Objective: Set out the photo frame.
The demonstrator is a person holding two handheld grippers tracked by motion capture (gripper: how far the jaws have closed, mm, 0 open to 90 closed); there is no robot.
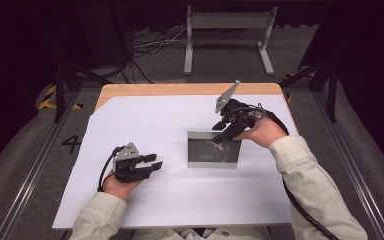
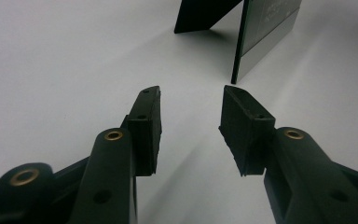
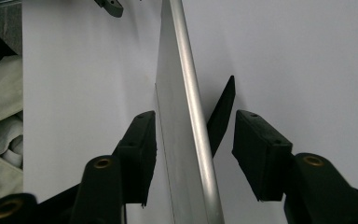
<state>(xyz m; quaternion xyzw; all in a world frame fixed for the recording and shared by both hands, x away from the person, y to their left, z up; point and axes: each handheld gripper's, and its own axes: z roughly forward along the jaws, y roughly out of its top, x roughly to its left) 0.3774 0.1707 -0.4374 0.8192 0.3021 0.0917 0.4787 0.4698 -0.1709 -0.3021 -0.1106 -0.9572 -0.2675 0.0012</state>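
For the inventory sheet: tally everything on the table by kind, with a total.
Picture frame, silver-edged, standing upright on its black back stand: 1
Handheld grippers, left gripper and right gripper: 2
White sheet covering the table: 1
Total: 4

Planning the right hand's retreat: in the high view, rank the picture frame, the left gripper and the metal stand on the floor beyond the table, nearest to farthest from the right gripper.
1. Picture frame: standing on the white sheet, its top edge between the right gripper's jaws.
2. Left gripper: lower left on the sheet, resting open.
3. Metal stand: on the floor past the table's far edge.
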